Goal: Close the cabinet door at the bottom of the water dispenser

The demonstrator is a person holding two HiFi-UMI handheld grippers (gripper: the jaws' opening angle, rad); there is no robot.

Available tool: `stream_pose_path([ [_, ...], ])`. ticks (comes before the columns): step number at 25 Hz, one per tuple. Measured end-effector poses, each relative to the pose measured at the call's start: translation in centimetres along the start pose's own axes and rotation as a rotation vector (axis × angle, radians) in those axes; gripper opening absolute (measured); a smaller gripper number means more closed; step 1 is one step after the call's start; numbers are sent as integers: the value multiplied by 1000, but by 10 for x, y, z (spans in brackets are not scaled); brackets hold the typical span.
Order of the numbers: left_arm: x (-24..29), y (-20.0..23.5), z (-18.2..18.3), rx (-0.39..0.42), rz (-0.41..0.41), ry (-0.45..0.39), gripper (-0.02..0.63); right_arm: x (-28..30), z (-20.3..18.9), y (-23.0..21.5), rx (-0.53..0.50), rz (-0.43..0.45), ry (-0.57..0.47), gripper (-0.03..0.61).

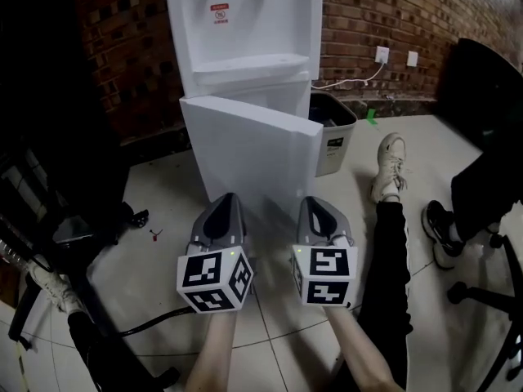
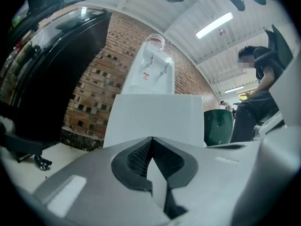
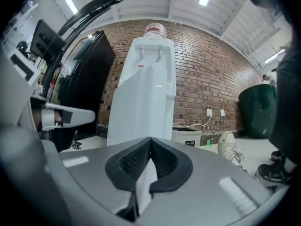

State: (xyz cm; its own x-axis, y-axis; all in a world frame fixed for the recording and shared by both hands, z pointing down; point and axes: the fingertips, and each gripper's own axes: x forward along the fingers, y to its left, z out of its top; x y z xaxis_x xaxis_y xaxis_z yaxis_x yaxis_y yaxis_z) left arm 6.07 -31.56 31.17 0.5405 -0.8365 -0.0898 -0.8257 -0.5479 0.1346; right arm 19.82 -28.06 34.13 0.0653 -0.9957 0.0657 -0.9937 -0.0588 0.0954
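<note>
The white water dispenser stands against the brick wall. Its lower cabinet door hangs open, swung out towards me at an angle, with its free edge at the right. My left gripper and right gripper are held low, side by side, pointing level at the door from just in front of it. I cannot tell whether either touches it. In the left gripper view the door fills the space beyond the shut left gripper. The right gripper is shut and empty, with the dispenser ahead.
A grey waste bin stands right of the dispenser. A person's leg with a white shoe lies on the floor at the right, beside a black shoe and a chair base. Dark furniture and cables line the left.
</note>
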Motion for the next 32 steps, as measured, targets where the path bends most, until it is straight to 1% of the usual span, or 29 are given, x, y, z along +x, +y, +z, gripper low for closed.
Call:
stream_pose_path([
  [2, 7, 2, -4, 19, 0, 0, 14, 7, 0, -12, 4, -16, -6, 0],
  [5, 22, 7, -12, 15, -8, 7, 14, 21, 0, -25, -25, -47, -17, 0],
  [9, 43, 11, -22, 39, 1, 17, 14, 41, 1, -41, -27, -62, -20, 0],
  [12, 59, 16, -27, 12, 3, 9, 14, 57, 2, -52, -49, -71, -35, 0],
  [16, 81, 15, -29, -7, -8, 1, 14, 76, 1, -65, -36, -85, -53, 0],
  [18, 94, 14, -28, -36, -12, -8, 14, 86, 0, -70, -31, -94, -55, 0],
  [20, 106, 14, -27, -67, -10, -21, 14, 96, 1, -76, -6, -87, -52, 0],
  [22, 116, 14, -27, -78, -5, -35, 15, 107, 1, -81, 14, -65, -47, 0],
  [26, 137, 11, -26, -72, -5, -51, 14, 133, 3, -91, -20, -53, -50, 0],
  [28, 144, 11, -29, -58, 7, -48, 14, 149, 2, -93, -7, -45, -59, 0],
  [30, 149, 11, -33, -67, 20, -42, 14, 161, 1, -96, 23, -28, -60, 0],
  [32, 155, 10, -35, -76, 24, -39, 14, 171, 1, -100, 24, -21, -55, 0],
])
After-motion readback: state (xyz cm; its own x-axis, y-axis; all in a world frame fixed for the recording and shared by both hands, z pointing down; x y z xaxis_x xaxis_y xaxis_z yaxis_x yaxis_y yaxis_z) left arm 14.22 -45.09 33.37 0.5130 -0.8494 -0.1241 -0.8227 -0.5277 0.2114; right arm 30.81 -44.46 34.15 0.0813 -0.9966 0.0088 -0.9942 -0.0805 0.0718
